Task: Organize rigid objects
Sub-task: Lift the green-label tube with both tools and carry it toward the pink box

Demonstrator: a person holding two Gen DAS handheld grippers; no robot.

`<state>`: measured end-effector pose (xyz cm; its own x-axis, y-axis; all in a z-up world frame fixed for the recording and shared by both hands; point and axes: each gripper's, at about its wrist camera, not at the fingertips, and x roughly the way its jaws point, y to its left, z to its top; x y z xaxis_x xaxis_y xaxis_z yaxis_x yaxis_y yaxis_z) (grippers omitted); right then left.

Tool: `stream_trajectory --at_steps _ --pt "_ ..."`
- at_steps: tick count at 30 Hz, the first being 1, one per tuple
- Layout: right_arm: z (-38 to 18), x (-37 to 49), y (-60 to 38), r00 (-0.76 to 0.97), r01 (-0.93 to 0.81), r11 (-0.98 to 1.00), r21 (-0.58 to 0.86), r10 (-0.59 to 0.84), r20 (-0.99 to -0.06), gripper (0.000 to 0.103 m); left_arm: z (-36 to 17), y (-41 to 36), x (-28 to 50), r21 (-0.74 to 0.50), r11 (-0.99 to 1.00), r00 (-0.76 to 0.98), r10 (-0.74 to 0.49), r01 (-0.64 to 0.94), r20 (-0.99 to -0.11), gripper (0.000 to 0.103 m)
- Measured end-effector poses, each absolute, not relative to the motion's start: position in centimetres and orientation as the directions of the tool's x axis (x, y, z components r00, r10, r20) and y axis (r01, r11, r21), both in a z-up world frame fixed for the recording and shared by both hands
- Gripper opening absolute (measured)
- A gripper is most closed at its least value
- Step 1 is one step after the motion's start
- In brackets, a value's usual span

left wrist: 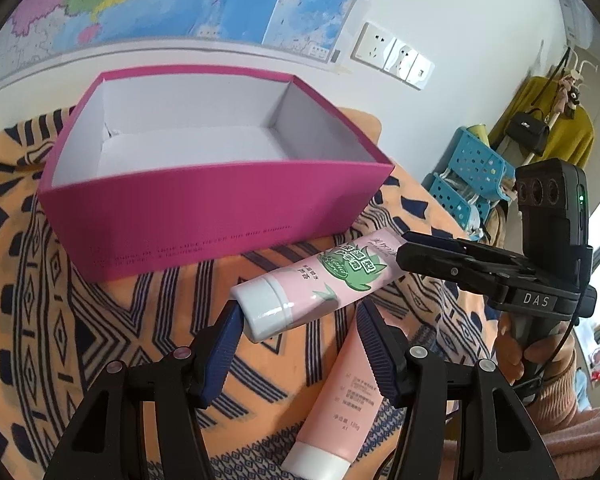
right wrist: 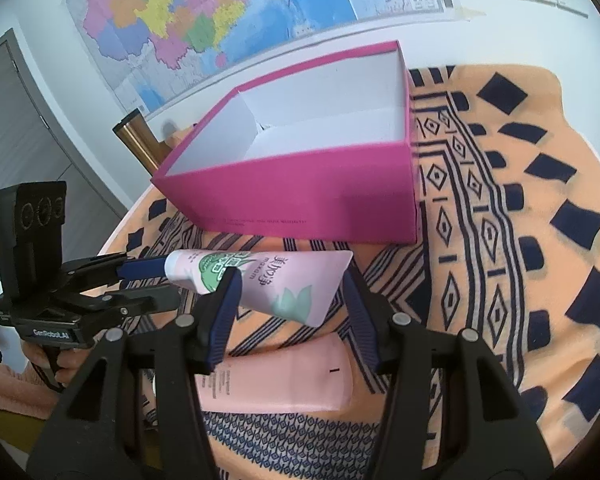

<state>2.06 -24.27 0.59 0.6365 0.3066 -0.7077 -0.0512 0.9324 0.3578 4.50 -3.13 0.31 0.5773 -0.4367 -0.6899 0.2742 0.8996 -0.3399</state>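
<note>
An open pink box (left wrist: 220,208) with a white, empty inside stands on the patterned cloth; it also shows in the right wrist view (right wrist: 300,196). In front of it a pale pink tube with a green leaf print (left wrist: 320,280) (right wrist: 268,284) lies across a salmon-pink tube (left wrist: 336,412) (right wrist: 284,380). My left gripper (left wrist: 300,316) is open, its fingers either side of the leaf tube's white cap. My right gripper (right wrist: 290,292) is open around the tube's flat crimped end; it shows from the side in the left wrist view (left wrist: 428,256).
An orange cloth with navy patterns (right wrist: 520,240) covers the round table. A brass cylinder (right wrist: 140,144) stands behind the box. A map (right wrist: 220,12) and wall sockets (left wrist: 392,56) are on the wall. Blue baskets (left wrist: 472,176) stand off the table.
</note>
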Motion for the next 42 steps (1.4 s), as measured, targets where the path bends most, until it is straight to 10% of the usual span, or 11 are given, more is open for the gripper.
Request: stream_trajectory --at_steps 42 --pt "4.2 3.5 -24.9 0.707 -0.087 0.951 0.297 0.269 -0.654 0.055 3.7 -3.6 5.6 -0.281 0.912 0.658 -0.411 0.299 -0.632 0.059"
